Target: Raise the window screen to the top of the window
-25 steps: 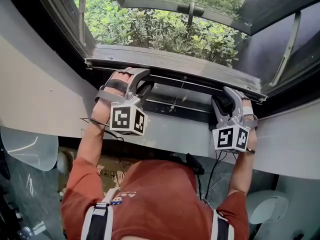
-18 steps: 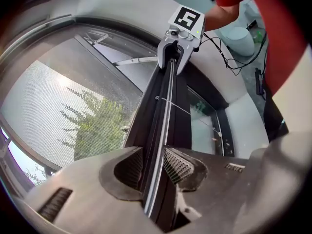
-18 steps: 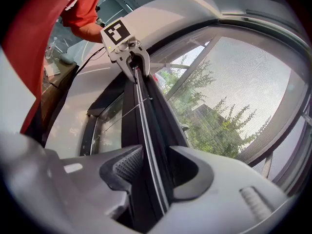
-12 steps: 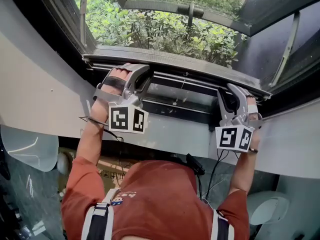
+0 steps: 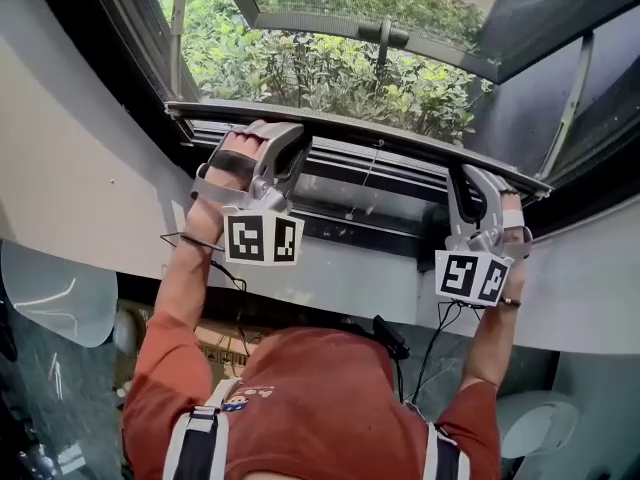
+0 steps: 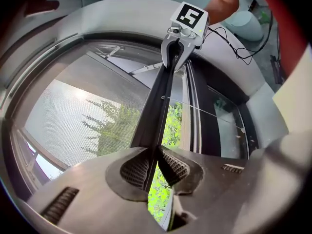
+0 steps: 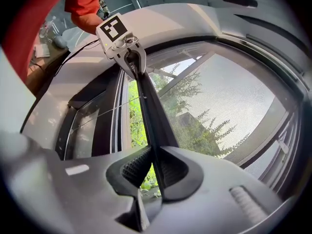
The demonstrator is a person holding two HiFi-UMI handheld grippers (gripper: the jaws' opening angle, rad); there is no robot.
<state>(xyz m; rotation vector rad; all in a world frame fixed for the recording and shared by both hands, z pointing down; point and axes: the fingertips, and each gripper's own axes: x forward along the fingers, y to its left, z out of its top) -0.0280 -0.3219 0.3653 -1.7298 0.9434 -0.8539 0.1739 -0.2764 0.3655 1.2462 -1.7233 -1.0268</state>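
The window screen's dark bottom bar [image 5: 390, 143] runs across the open window, its grey mesh [image 6: 73, 116] above it. My left gripper [image 5: 285, 138] holds the bar near its left end. Its jaws are closing and the ribbed pads [image 6: 136, 169] pinch the bar's thin edge [image 6: 158, 106]. My right gripper [image 5: 470, 180] holds the bar near its right end, jaws closing too, with the bar [image 7: 148, 111] squeezed between its pads [image 7: 170, 168]. Each gripper view shows the other gripper at the bar's far end: the right gripper [image 6: 181, 43] and the left gripper [image 7: 130, 55].
Below the bar lie the dark window tracks and sill [image 5: 370, 203], then a white wall ledge [image 5: 100, 188]. An outer glass sash with a handle [image 5: 385, 30] stands open above green bushes [image 5: 330, 73]. Cables [image 5: 435, 328] hang from the right gripper.
The screen's bottom bar has risen off the sill, with both grippers moving up with it. Both pairs of jaws have drawn in onto the bar.
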